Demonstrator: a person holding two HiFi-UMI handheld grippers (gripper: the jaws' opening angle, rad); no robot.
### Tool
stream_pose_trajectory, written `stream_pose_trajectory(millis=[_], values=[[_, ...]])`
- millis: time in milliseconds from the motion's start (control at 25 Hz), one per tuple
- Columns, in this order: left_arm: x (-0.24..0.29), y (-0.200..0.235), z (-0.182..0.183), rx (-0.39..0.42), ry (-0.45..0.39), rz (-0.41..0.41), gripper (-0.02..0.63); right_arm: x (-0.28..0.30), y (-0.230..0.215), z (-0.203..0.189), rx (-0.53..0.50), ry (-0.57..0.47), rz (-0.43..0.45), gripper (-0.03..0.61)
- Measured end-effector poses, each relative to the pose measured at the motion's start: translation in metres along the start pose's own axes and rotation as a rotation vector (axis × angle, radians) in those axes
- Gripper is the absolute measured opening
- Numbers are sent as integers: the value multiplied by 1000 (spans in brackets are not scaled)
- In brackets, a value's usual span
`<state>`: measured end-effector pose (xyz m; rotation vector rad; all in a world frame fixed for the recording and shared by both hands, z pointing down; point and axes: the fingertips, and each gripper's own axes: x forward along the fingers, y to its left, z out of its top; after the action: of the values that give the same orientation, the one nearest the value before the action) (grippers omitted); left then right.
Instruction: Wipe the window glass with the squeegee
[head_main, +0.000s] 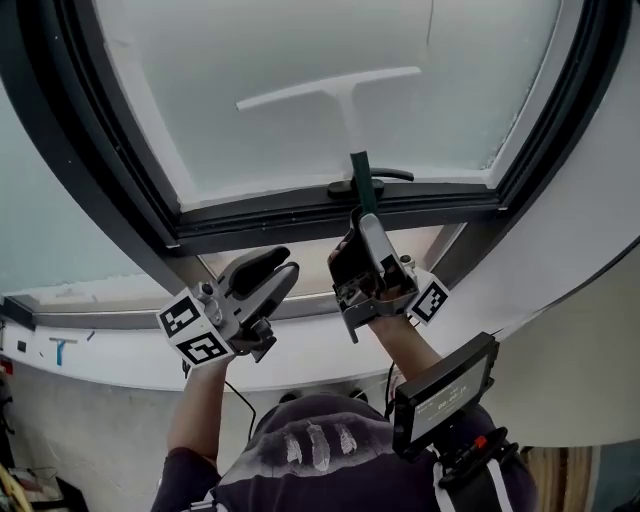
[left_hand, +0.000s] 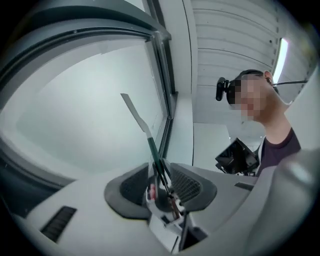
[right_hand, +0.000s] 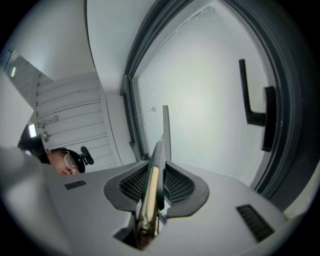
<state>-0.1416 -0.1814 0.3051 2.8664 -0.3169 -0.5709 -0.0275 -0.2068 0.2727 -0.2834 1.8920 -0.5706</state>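
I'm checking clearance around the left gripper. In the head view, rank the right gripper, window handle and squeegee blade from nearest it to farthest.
1. Right gripper, beside it on the right, holding the squeegee.
2. Window handle, above, on the frame.
3. Squeegee blade, highest, over the glass.

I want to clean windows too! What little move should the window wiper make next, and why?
Probably draw the white-bladed squeegee with the dark green handle straight back toward the dark lower window frame. Its blade sits mid-pane, seemingly against the frosted window glass, with bare glass below it. The right hand-held gripper is clamped on the handle; the left hand-held gripper is open, holding nothing.
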Motion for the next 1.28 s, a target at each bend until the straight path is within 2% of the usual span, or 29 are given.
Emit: stream_pose_trajectory(millis=[80,120,160,280,400,560,640,680,800,880,960,1200,1280], values=[[29,11,20,25,-25,0,220,3,1,-8,-4,46,20,91],[44,14,26,29,-32,-8,255,2,2,-10,-8,65,28,91],[58,15,30,27,-39,-24,259,1,3,-11,-12,81,35,91],[84,13,44,2,-75,-81,259,-1,3,-18,-19,125,55,91],[88,17,61,6,-105,-97,259,7,3,-35,-24,179,72,91],[80,14,71,23,-93,-128,258,17,6,-60,2,225,102,91],[77,12,72,50,-89,-135,215,22,5,-68,13,238,111,91],[76,12,73,54,-92,-138,150,24,4,-71,23,242,115,91],[69,11,77,12,-84,-148,120,29,3,-79,50,249,135,91],[64,10,80,-20,-40,-149,110,31,4,-89,34,287,150,91],[59,9,87,-30,10,-154,95,27,4,-101,-24,357,155,92],[48,5,85,12,243,-177,94,0,-5,-123,-294,651,142,97],[45,4,81,38,318,-174,94,-13,-10,-120,-377,723,114,97]])
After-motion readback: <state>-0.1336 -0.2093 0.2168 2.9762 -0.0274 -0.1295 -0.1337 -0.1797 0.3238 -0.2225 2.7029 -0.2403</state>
